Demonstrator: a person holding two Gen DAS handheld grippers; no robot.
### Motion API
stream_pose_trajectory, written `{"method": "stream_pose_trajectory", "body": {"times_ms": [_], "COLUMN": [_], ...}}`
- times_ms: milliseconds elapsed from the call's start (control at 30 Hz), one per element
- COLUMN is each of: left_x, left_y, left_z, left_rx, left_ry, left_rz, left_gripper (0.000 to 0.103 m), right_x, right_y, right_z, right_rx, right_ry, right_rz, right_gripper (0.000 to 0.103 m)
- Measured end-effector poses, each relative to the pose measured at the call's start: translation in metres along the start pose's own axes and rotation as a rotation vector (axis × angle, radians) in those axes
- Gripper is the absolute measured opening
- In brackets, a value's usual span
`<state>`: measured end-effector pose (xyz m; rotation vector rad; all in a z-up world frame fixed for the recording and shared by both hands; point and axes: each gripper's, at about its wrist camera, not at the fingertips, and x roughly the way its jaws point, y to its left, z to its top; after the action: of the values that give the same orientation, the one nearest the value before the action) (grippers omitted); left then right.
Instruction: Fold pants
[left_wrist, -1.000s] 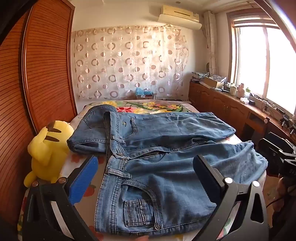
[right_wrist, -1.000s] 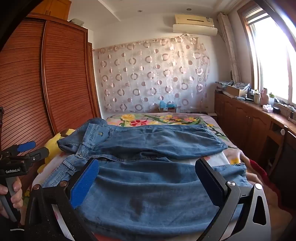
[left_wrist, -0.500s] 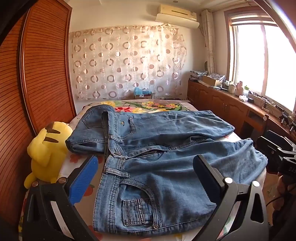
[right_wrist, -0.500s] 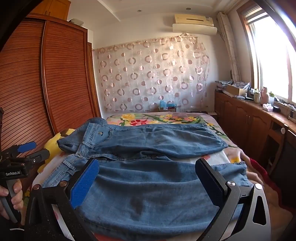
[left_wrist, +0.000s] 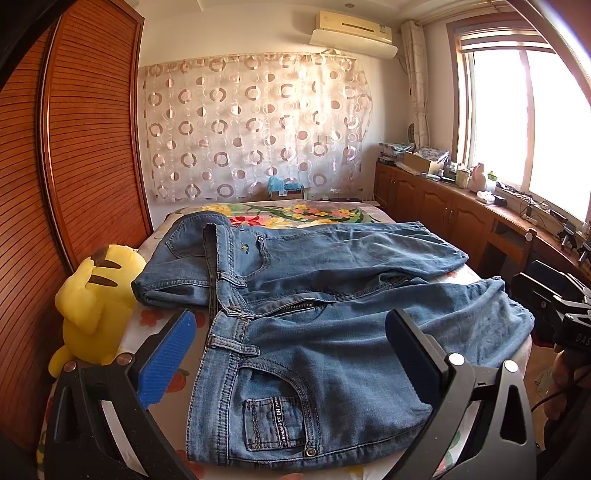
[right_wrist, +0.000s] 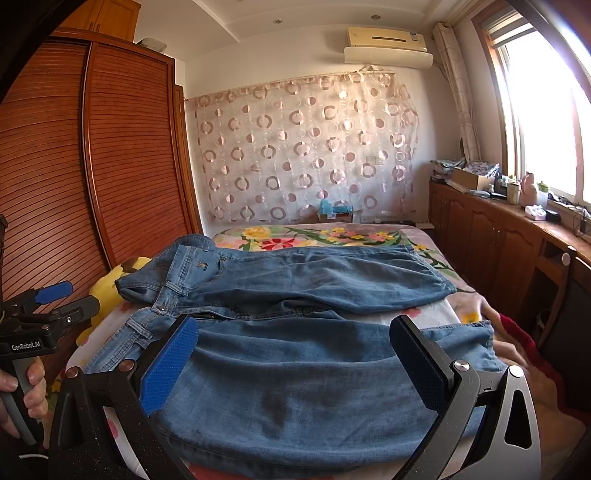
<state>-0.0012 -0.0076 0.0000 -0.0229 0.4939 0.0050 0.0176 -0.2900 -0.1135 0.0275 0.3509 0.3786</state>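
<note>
The blue pants (left_wrist: 332, 325) lie flat and unfolded across the bed (left_wrist: 295, 214) in the middle of both views, and the left hand-held gripper (left_wrist: 291, 354) and right hand-held gripper (right_wrist: 295, 358), both wide open and empty, probably next must grab the near edge.

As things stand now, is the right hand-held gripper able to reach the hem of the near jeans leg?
Probably yes. The right hand-held gripper is open above the near leg of the jeans, and the hem lies flat on the bed just to its right, with nothing covering it.
</note>
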Motion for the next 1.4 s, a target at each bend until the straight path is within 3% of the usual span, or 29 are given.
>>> {"method": "stream_pose_trajectory", "body": {"times_ms": [1400], "left_x": [-0.0031], "left_y": [-0.0001], "left_z": [0.0011], "left_rx": [0.004], "left_ry": [-0.011], "left_rz": [0.001], "left_gripper": [0.103], "right_x": [0.0010], "right_y": [0.0013], "right_z": [-0.0008], "right_rx": [0.002], "right_ry": [-0.002], "right_rz": [0.001], "right_gripper": [0.103]}}
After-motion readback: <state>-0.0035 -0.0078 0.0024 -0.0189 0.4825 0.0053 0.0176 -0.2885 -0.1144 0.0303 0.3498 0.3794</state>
